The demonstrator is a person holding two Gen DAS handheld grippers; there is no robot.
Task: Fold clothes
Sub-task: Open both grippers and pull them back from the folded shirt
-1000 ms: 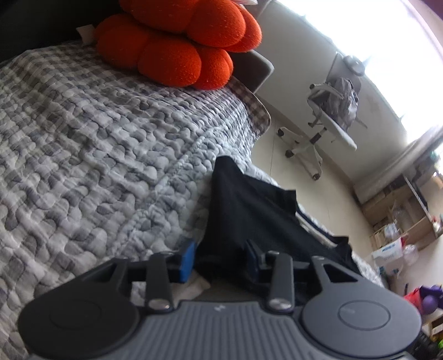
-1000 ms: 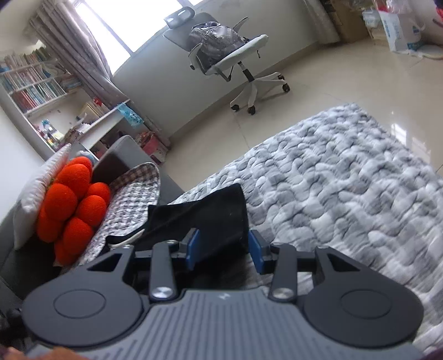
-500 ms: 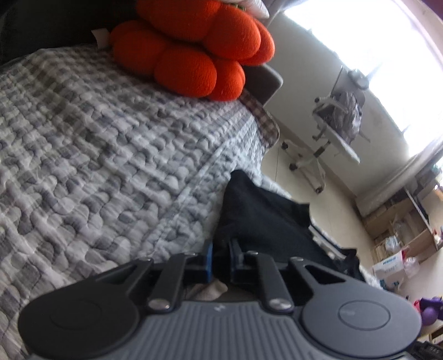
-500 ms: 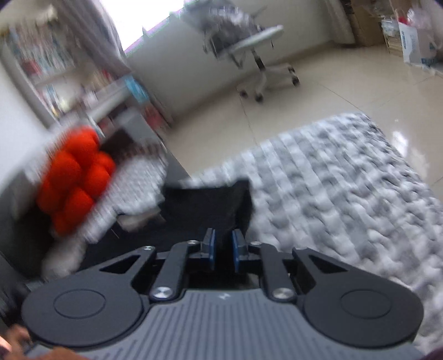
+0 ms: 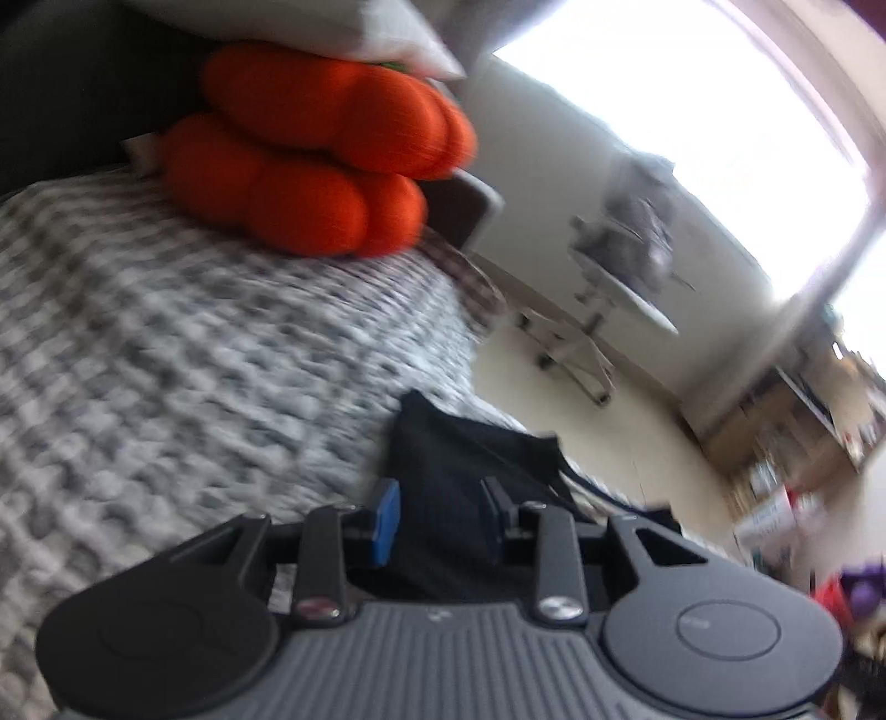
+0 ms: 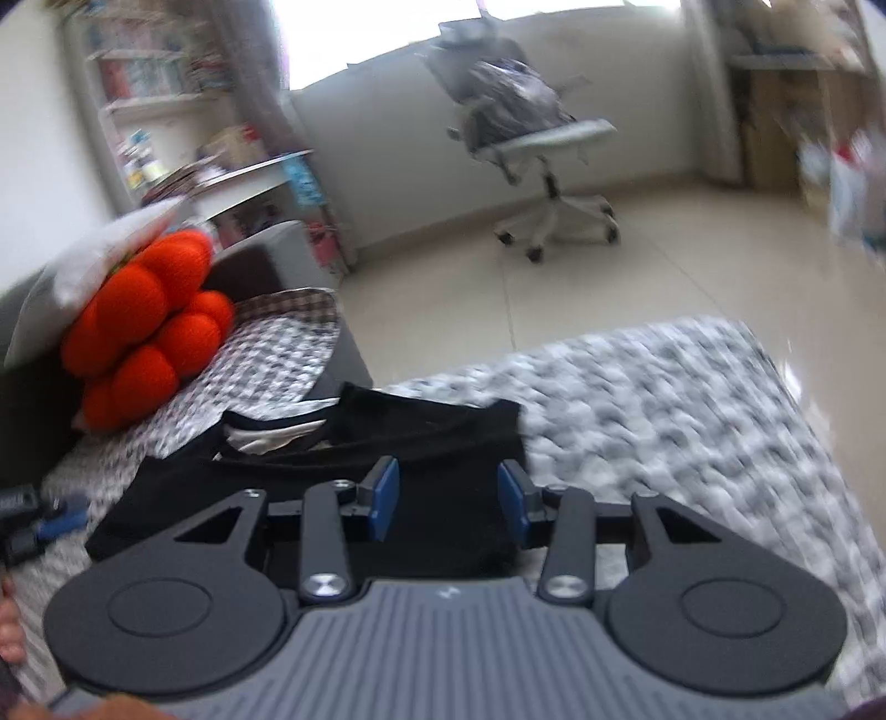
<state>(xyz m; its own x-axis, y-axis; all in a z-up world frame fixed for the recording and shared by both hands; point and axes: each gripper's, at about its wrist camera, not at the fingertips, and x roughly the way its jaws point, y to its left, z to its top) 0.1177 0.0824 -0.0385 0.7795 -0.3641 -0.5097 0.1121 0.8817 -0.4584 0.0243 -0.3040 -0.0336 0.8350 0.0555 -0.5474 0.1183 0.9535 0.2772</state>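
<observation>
1. A black garment (image 6: 387,448) lies spread on the grey-and-white quilted bedcover (image 6: 664,421), filling the lower centre of the right wrist view; a bit of white shows at its neckline.
2. The right gripper (image 6: 448,501) sits low in the frame with its blue-padded fingers (image 6: 385,493) spread wide, the dark cloth lying beneath and between them, nothing pinched.
3. The left gripper (image 5: 440,518) is likewise wide apart at bottom centre of its own view, the same black garment (image 5: 454,471) showing between the fingers.
4. An orange lumpy cushion (image 5: 315,166) rests at the upper left of the left wrist view, a pale pillow (image 5: 310,27) leaning over it. In the right wrist view that cushion (image 6: 144,327) sits at the left edge.
5. A white office chair (image 6: 531,144) with something grey slung on its back stands on the pale floor (image 6: 609,277), upper centre.
6. Shelves of books (image 6: 149,94) blur in the upper left.
7. Both views are smeared with motion blur.
</observation>
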